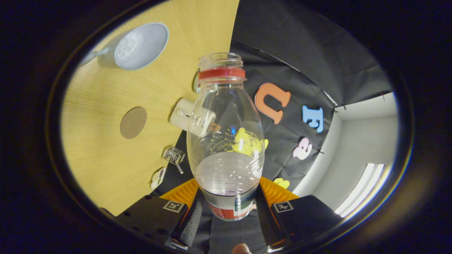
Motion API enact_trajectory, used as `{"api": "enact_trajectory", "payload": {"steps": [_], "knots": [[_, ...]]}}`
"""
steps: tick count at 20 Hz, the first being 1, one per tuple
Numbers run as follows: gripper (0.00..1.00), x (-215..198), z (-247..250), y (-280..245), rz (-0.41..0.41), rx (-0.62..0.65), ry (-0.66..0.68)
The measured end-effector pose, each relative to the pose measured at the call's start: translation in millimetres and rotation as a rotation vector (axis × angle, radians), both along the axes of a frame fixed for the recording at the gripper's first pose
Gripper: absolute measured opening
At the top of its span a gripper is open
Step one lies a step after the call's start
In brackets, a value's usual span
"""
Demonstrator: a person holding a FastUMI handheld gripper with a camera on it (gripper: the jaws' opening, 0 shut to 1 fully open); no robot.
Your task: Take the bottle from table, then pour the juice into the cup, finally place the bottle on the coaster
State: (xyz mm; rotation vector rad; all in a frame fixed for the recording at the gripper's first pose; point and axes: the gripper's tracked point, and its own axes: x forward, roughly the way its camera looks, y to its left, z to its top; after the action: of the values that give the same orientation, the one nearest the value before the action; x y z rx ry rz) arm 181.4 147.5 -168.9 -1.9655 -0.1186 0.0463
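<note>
Gripper (229, 208) pinching clear plastic bottle (226, 141) with red neck ring at its labelled base, uncapped, tilted over wooden bench (106, 148). White cup (141, 46) and round brown coaster (133, 122) well apart. Risk: tilting short of cup, spilling juice.

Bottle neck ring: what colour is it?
Red, on the clear bottle held in the claw; clearest in the gripper view.

The fisheye camera rides on the gripper (227, 201), looking along its fingers, apparently rolled sideways: close on the bottle (226, 141), the table (106, 106) beyond.
</note>
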Motion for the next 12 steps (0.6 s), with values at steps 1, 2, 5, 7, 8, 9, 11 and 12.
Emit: {"api": "enact_trajectory", "payload": {"steps": [1,2,5,7,8,9,11,12], "knots": [[0.76,0,0,2,0.004,0.002,-0.001],[0.76,0,0,2,0.002,0.0,-0.002],[0.76,-1,-1,1,0.004,0.007,-0.001],[0.76,-2,-1,0,0.006,0.027,0.001],[0.76,-4,-2,-2,0.002,0.045,0.01],[0.76,-5,-6,-4,-0.005,0.07,0.025],[0.77,-5,-13,-10,-0.016,0.129,0.055],[0.77,-7,-15,-12,-0.023,0.168,0.059]]}}
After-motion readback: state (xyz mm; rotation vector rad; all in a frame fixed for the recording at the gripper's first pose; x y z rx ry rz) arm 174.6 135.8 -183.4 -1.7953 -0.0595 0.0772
